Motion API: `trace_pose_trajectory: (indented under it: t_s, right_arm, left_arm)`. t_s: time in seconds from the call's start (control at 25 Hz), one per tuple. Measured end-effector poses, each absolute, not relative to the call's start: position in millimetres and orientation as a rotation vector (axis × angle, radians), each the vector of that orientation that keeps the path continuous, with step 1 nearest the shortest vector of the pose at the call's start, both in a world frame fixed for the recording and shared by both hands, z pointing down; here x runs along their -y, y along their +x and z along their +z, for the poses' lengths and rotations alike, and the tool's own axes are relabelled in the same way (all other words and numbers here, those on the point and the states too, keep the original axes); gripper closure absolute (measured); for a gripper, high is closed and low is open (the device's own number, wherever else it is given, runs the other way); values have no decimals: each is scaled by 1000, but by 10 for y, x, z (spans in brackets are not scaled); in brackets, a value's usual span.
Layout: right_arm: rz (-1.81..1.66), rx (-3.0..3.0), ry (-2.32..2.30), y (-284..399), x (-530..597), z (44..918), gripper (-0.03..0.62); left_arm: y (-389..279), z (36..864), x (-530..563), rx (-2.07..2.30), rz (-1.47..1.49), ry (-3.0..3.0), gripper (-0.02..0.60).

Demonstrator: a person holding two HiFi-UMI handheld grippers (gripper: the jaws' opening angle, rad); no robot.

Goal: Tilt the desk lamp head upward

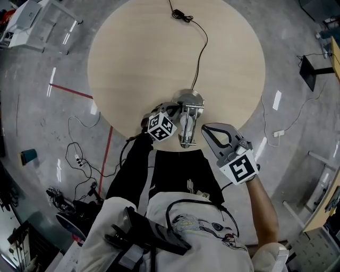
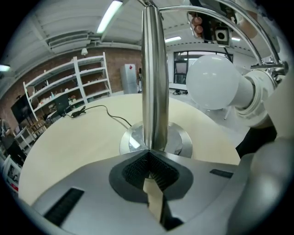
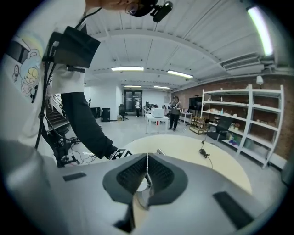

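The desk lamp stands near the round table's (image 1: 138, 58) front edge on a chrome base (image 1: 190, 97). Its wire-caged head (image 1: 186, 126) with a white bulb (image 2: 213, 82) hangs low towards me. My left gripper (image 1: 174, 110) is shut, and its tips (image 2: 148, 152) sit right at the upright chrome pole (image 2: 154, 69), with nothing between the jaws. My right gripper (image 1: 204, 127) is also shut and empty. It is held just right of the lamp head, off the table's edge. In the right gripper view its jaws (image 3: 147, 158) point across the table.
The lamp's black cable (image 1: 199, 53) runs from the base across the table to a switch (image 1: 180, 15) at the far side. Cables (image 1: 79, 159) and gear lie on the floor at my left. Shelving (image 3: 239, 124) and a distant person (image 3: 174, 110) stand beyond the table.
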State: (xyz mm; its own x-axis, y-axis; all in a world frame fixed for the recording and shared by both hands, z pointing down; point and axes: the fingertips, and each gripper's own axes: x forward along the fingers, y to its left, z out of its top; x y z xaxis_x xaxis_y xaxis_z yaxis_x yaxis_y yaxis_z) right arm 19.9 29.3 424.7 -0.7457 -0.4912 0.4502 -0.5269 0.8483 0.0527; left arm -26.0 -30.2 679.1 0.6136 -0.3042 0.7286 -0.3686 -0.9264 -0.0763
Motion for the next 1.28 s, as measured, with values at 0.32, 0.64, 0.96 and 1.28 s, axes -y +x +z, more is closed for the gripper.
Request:
trace_pose_trajectory:
  t_s: [0.32, 0.64, 0.96, 1.28]
  right_arm:
    - [-344, 2391, 400, 50, -457, 4430, 535]
    - [-625, 2246, 139, -52, -568, 4678, 443]
    - [-1081, 2014, -138, -95, -611, 4862, 387]
    - [-1393, 1897, -311, -217, -786, 5021, 384]
  left_arm:
    - [-274, 6789, 298, 631, 1220, 2739, 580]
    - [-267, 6798, 297, 609, 1220, 2733, 580]
    - [-290, 6825, 311, 584, 1221, 2740, 580]
    - [-278, 6802, 297, 570, 1253, 2750, 580]
